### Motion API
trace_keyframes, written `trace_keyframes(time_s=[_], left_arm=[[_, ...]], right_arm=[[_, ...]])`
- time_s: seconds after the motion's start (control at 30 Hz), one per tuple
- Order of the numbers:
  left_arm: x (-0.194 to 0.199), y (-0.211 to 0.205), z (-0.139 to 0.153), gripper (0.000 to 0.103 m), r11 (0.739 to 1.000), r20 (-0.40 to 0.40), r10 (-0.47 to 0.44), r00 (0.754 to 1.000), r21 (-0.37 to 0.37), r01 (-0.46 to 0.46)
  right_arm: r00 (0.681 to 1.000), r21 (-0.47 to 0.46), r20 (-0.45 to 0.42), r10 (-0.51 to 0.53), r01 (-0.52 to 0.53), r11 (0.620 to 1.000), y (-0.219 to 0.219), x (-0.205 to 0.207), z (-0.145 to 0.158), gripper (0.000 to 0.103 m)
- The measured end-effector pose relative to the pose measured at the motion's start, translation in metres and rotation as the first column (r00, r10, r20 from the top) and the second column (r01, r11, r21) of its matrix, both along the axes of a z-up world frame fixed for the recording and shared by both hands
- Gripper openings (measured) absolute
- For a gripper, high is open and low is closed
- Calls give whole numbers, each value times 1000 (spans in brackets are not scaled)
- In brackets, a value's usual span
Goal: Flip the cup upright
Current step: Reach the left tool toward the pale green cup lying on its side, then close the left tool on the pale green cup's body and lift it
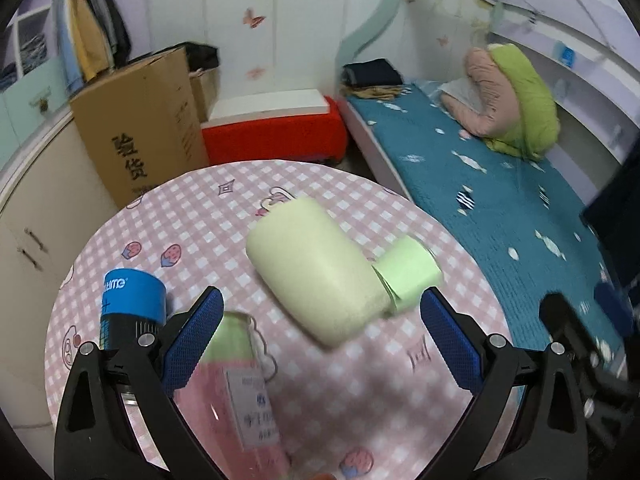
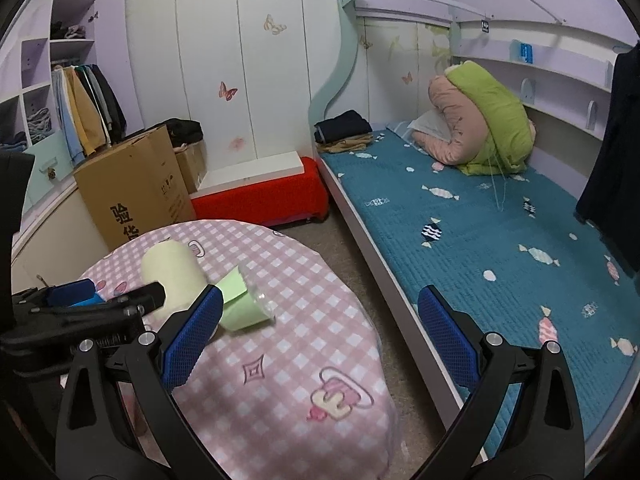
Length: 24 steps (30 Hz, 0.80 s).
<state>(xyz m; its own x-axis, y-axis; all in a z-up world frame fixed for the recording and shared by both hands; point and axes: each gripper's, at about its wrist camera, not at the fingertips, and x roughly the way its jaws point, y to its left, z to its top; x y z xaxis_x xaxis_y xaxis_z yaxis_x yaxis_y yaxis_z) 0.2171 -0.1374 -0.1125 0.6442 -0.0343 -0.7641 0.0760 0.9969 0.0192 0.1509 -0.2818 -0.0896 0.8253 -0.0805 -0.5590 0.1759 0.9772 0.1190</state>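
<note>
Round worktop (image 2: pixel 304 344), pink check cloth; right edge drops to floor strip, bed (image 2: pixel 480 240) just beyond. One green cup (image 1: pixel 408 270) on its side mid-worktop, touching one pale yellow container (image 1: pixel 312 268), also lying. One blue can (image 1: pixel 132 300), one pink bottle (image 1: pixel 236 380) near left gripper (image 1: pixel 320 344), fingers wide apart, nothing held. Right gripper (image 2: pixel 320 340) spread too, over worktop edge.

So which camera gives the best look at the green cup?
The right wrist view: the green cup lies on its side, clear rim visible, only its near edge behind a finger. In the left wrist view the cup is blurred and partly behind the pale bottle.
</note>
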Motion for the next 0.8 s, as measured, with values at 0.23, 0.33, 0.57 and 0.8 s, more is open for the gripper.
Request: trace_keyframes(time_s=[0.23, 0.33, 0.57, 0.8], left_arm=[[45, 2, -23, 95, 992, -138, 88, 986, -78, -100], [60, 7, -34, 95, 983, -175, 143, 974, -87, -160], [81, 2, -45, 95, 978, -238, 156, 959, -96, -183], [85, -1, -45, 89, 985, -222, 120, 968, -96, -144]], right_arm=[[999, 10, -32, 12, -11, 1000, -4, 40, -19, 98], [999, 26, -39, 22, -21, 999, -5, 49, -26, 98], [999, 58, -42, 32, -30, 998, -10, 56, -36, 98], [999, 69, -42, 32, -29, 997, -12, 54, -37, 98]])
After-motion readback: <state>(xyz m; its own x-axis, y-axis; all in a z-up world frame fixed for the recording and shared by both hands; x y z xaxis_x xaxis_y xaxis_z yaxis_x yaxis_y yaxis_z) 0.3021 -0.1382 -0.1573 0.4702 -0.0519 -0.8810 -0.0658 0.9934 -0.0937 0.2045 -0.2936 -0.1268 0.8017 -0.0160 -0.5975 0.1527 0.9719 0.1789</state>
